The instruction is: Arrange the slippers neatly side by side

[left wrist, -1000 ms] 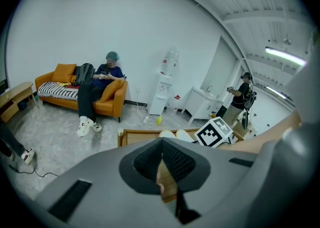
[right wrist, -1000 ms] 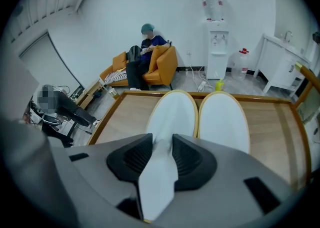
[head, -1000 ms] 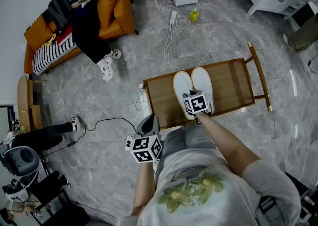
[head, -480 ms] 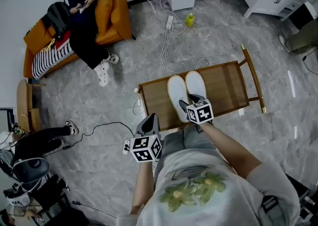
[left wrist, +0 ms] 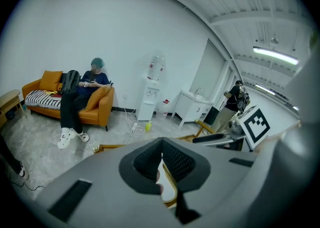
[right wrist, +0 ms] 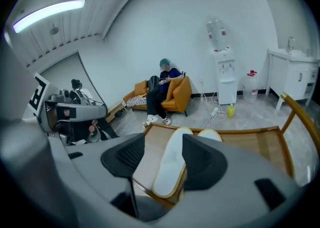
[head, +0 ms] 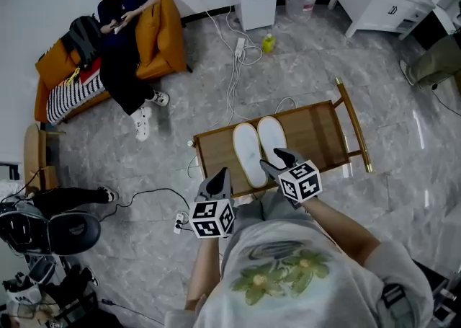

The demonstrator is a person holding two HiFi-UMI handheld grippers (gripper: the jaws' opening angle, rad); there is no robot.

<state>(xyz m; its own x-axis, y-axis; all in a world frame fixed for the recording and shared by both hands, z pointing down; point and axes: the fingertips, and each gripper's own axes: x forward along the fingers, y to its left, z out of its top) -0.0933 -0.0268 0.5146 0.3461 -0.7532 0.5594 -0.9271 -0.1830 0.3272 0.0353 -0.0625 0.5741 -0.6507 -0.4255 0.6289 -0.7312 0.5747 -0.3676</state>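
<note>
Lying side by side on the desk (head: 320, 128), the slippers (head: 247, 152) sit at 11 o'clock from the right gripper (head: 278, 161), its jaws wide apart and empty. The left gripper (head: 216, 181) has its jaws together, gripping nothing.

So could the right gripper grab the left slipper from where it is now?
Probably yes. The right gripper hangs open just short of the left slipper, which lies flat on the bench in line with its jaws, and nothing stands between them.

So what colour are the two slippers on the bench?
White slippers; clearest in the right gripper view.
</note>
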